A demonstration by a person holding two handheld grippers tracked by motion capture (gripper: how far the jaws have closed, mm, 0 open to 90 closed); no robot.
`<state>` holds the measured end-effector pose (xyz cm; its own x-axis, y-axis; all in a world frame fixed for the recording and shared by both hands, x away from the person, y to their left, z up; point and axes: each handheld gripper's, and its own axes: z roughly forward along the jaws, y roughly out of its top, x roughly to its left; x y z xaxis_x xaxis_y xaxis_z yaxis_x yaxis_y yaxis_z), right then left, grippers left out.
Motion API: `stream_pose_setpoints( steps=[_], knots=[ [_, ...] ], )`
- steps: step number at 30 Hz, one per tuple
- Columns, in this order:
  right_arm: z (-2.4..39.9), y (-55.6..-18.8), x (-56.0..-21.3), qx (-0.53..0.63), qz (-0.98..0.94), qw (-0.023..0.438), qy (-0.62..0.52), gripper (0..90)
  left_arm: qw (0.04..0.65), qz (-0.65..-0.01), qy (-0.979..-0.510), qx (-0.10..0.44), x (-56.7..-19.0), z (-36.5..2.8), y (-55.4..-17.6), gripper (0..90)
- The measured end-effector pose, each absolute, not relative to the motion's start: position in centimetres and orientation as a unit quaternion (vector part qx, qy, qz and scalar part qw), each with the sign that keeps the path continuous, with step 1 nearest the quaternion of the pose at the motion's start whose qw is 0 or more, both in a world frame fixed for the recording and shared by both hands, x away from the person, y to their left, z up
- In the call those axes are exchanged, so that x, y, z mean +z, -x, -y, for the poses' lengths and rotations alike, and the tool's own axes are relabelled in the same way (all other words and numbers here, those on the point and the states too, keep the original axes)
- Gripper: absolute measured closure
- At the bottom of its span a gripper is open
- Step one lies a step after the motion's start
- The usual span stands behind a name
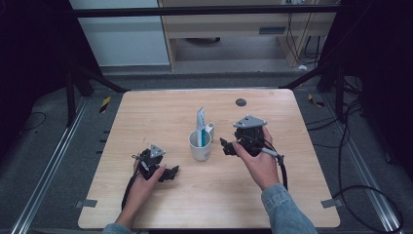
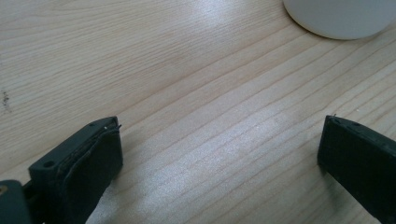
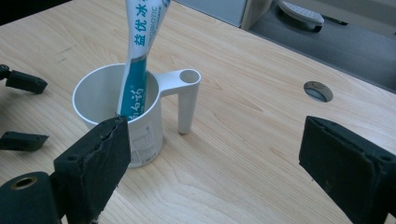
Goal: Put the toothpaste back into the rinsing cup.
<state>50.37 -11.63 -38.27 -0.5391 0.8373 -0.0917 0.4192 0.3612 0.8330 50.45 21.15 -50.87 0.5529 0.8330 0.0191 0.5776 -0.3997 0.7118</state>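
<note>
— Between your right hand-held gripper's (image 1: 227, 146) spread jaws lies bare desk (image 3: 243, 154); they grip nothing. Just to their left stands the white cup (image 3: 122, 112), and the toothpaste tube (image 3: 137, 60) leans upright inside it.

— And my left hand-held gripper (image 1: 171, 173)?

— Its jaws gape too, low over the desk and empty, a little short of the cup's base (image 2: 338, 18). You seem to be on the approach, before any grasp.

— So what does the next move call for?

— Probably you lift the right one, close on the tube above the rim, and steady the cup's handle (image 3: 184, 95), since a light cup may tip.
</note>
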Motion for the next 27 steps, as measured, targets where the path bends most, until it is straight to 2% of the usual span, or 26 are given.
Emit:
stream_pose_setpoints(
  steps=[14,27],
  knots=[
    [14.0,-48.7,-38.5,0.384,-0.783,0.281,-0.400,9.9,0.336,-0.433,-0.814,0.190,-50.9,-21.1,-50.4,0.0],
    [16.3,-47.6,-40.5,0.383,-0.774,0.282,-0.417,10.4,0.336,-0.433,-0.815,0.190,-50.9,-21.1,-50.4,0.0]
  ],
)
